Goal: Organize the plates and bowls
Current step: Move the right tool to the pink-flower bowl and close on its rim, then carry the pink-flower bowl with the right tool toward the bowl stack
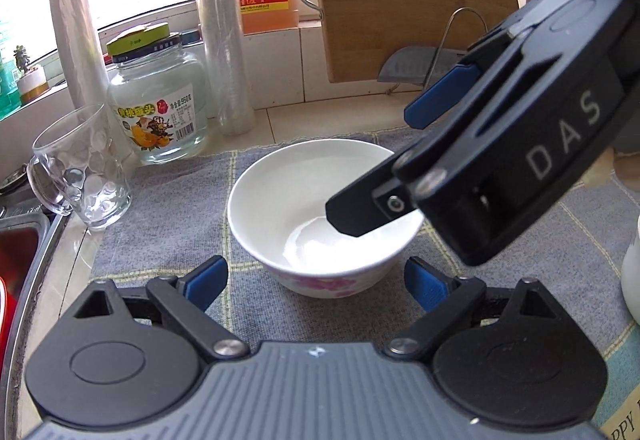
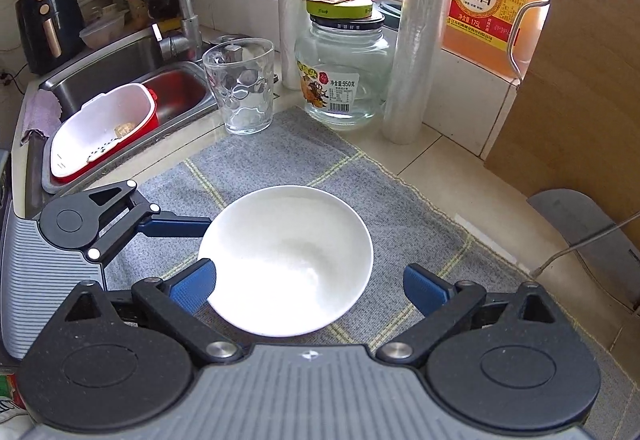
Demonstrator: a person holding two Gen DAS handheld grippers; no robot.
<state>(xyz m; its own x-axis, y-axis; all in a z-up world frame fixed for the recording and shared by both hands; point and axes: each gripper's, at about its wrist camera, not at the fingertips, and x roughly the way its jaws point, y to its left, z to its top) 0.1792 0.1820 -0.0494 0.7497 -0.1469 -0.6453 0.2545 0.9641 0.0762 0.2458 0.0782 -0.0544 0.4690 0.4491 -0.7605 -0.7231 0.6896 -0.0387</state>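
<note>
Left wrist view, near to far: my left gripper (image 1: 316, 282) has its jaws spread wide, nothing between the pads, with the white bowl (image 1: 320, 216) sitting just beyond the tips on the grey mat (image 1: 168, 216). My right gripper (image 1: 372, 168) comes in from the right; one finger hangs over the bowl's inside, the other outside the far rim, jaws apart and not pinching yet as far as I can tell. Right wrist view agrees: right gripper (image 2: 310, 286) wide open, bowl (image 2: 286, 260) between and just past the tips, left gripper (image 2: 176, 226) beside the bowl's left edge. I read this step as a rim pick with the right hand. To do it well I'd lower one pad inside and one outside the wall, seat deep enough that the glazed rim can't slip, close slowly, and keep the left hand clear or steadying the near side. Risk: glass mug (image 2: 240, 88) and jar (image 2: 340, 76) stand just beyond the mat, so lift straight up. Only the left view shows the pink flower print low on the bowl's outside and the knife (image 1: 416, 66) under the cutting board (image 1: 416, 8). Only the right view shows the sink (image 2: 180, 96) with its red-and-white basket (image 2: 104, 128) far left.
</note>
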